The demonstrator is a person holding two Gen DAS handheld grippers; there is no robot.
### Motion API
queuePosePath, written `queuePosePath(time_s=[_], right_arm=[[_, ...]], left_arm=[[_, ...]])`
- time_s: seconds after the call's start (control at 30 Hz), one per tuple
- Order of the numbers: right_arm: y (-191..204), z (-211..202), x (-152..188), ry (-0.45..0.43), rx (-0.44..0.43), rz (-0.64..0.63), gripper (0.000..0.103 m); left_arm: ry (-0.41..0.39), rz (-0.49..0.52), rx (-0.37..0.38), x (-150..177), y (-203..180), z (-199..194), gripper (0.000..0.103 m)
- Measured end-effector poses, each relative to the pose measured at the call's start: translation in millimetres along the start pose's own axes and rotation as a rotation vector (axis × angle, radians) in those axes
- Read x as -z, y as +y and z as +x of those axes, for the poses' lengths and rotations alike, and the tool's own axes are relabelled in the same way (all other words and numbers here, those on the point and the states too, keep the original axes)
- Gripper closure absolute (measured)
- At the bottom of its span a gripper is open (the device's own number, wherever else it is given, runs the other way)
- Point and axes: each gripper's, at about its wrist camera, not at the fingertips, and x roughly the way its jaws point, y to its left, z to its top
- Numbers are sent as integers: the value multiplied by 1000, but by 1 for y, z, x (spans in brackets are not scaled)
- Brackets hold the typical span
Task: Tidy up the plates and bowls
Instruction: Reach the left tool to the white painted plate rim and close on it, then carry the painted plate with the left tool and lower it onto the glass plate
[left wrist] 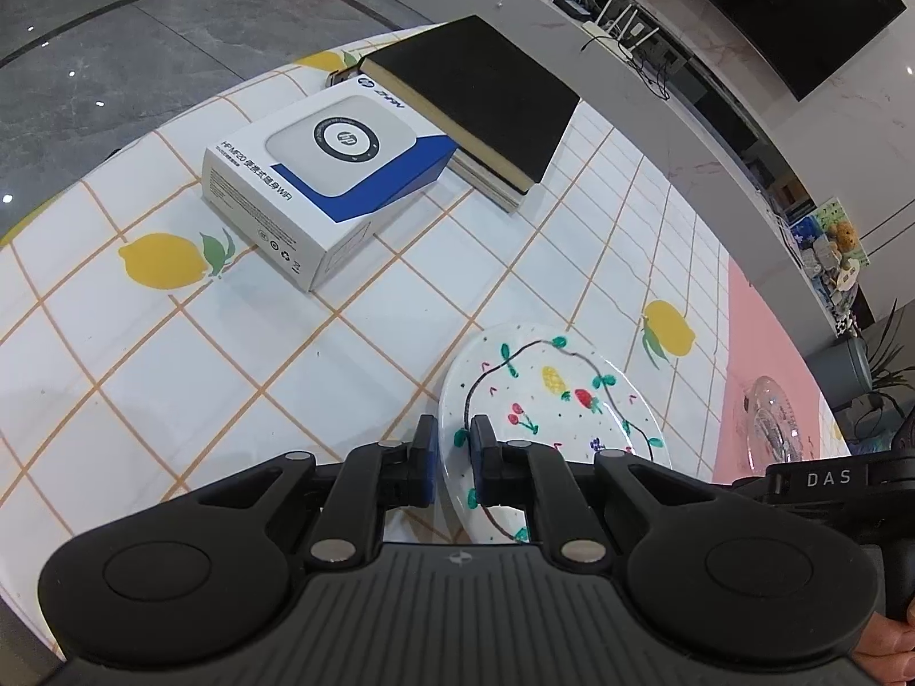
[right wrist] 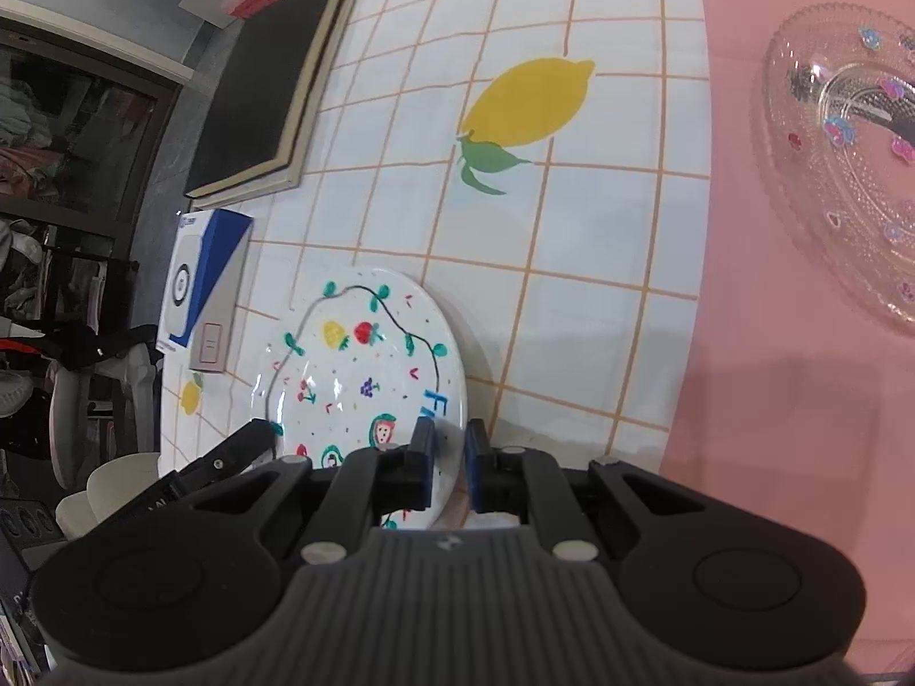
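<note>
Your table carries the lemon-print grid cloth, with a pink mat on its right portion. Largest items on it: a black notebook at the far side and a white-and-blue router box just beside it, both well apart from the work. The clear glass plate lies on the pink mat, untouched. The painted fruit plate sits on the grid cloth near the table's front edge, between your two tools. Left gripper: tongs clamped on the plate's left rim, one pad over, one outside. Right gripper: tongs clamped on the opposite rim, near the blue lettering. Judgement: you hold the plate at two edges, lift not yet made, likely destination the glass plate or the mat. Risks from here: both bites are shallow on a glazed rim, so the plate may slip out if you raise one hand faster than the other; pulling the hands apart would strip a pad off the rim; setting it hard onto the glass plate could chip either one. Raise both together, level.
</note>
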Motion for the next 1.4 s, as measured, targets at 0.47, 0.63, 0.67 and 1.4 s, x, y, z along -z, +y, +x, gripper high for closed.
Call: queuePosePath(time_s=[0.47, 0.63, 0.67, 1.4], right_arm=[[-13, -52, 16, -71, -59, 10, 94], [-33, -90, 32, -137, -84, 39, 94], [-39, -99, 37, -151, -89, 48, 94], [-203, -234, 135, -389, -114, 307, 94]], left_arm=[[-57, 16, 35, 7, -34, -34, 91], [-73, 67, 68, 17, -67, -48, 91], [-73, 79, 77, 19, -74, -49, 91], [52, 347, 220, 108, -238, -32, 91]])
